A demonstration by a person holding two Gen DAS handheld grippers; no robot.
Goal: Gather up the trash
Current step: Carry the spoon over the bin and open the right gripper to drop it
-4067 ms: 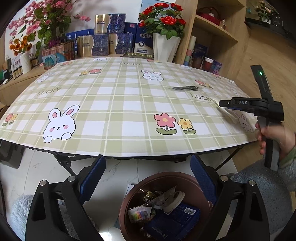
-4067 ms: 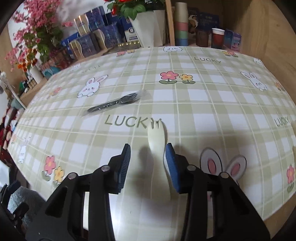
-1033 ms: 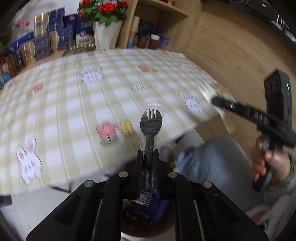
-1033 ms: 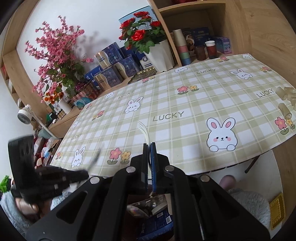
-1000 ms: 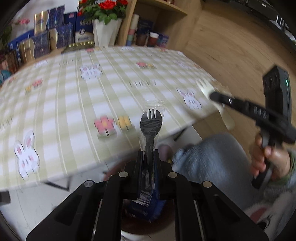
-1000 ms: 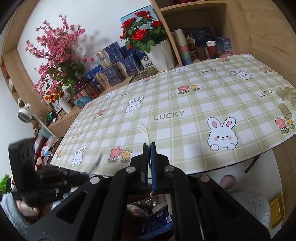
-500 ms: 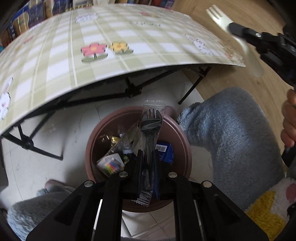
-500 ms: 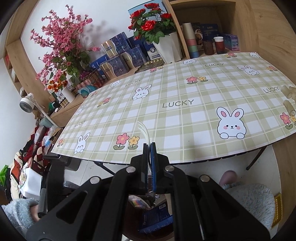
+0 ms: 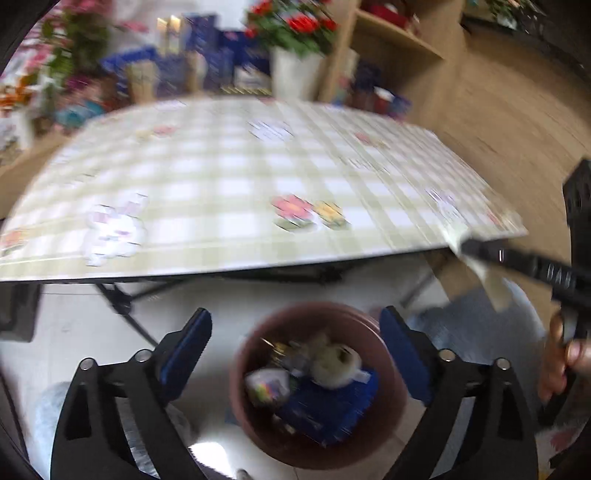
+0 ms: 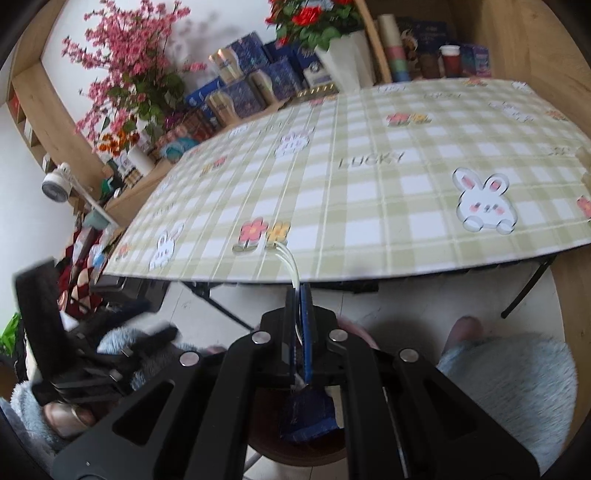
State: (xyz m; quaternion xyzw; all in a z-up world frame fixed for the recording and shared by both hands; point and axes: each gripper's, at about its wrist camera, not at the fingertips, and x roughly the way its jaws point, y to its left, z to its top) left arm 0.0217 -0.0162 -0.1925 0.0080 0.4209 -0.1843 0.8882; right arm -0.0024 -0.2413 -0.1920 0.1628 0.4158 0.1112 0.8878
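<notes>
White fork (image 10: 290, 264): pale plastic, thin, seen edge-on in the right wrist view; its curved tines rise above the pads toward the table edge. In the left wrist view it is a blurred cream strip crossing the tip of the other gripper, by the table's corner.
Right gripper (image 10: 300, 295): clenched on the white fork, blue pads pressed flat against the handle, held over the floor in front of the table.
Left gripper (image 9: 295, 332): jaws opening, blue pads wide apart with nothing between them; it hangs above the trash bin.
Trash bin (image 9: 388, 435): round, reddish-brown, on the pale floor just in front of the table edge. It holds a dark blue box, a roll of tape, a small bright wrapper and other scraps, blurred.
Bin under the right gripper: only its lower rim and the blue box show beneath the gripper's body.
Table (image 10: 369, 184): folding, black legs, covered with a green and white checked cloth printed with rabbits, flowers and the word LUCKY.
Behind the table: wooden shelves, a white vase of red roses (image 10: 314, 18), a spray of pink blossom (image 10: 122, 62), blue boxes, stacked cups.
Person: light blue fleecy sleeves and knees show beside the bin; a hand (image 9: 561, 354) grips the right gripper's handle.
In the way: the table edge stands close above the bin.
Sharpness: the left wrist view is smeared throughout.
</notes>
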